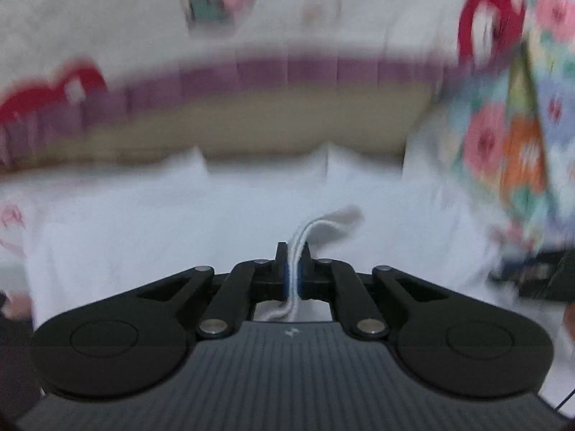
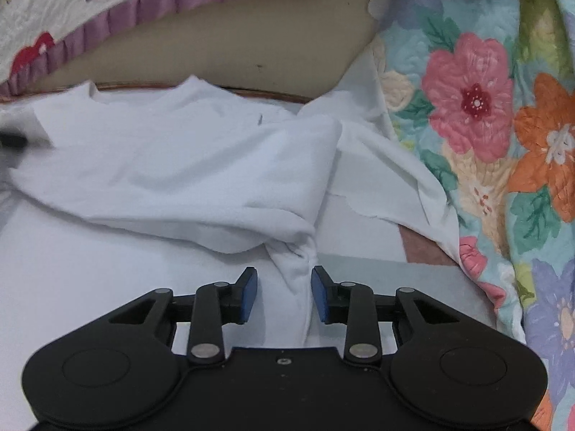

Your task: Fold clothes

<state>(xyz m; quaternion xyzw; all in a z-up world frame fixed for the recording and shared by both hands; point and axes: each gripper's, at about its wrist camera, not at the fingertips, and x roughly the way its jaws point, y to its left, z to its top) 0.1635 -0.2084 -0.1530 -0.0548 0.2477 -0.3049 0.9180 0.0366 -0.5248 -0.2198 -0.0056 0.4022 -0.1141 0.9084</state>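
A white garment [image 2: 187, 165] lies spread on a white surface, its neckline toward the far edge. In the left wrist view the picture is blurred; my left gripper [image 1: 293, 262] is shut on a folded edge of the white garment [image 1: 323, 221]. In the right wrist view my right gripper [image 2: 284, 287] is open, its blue pads [image 2: 249, 296] either side of a bunched fold of the garment, not pressing on it. The left gripper shows as a dark blur at the far left of the right wrist view [image 2: 12, 142].
A floral quilt [image 2: 485, 136] hangs along the right side. A cream cover with a purple ruffle [image 2: 151, 0] and strawberry prints lies beyond the garment, over a beige cushion [image 2: 251, 43]. A brownish patch [image 2: 420, 248] shows beside the quilt.
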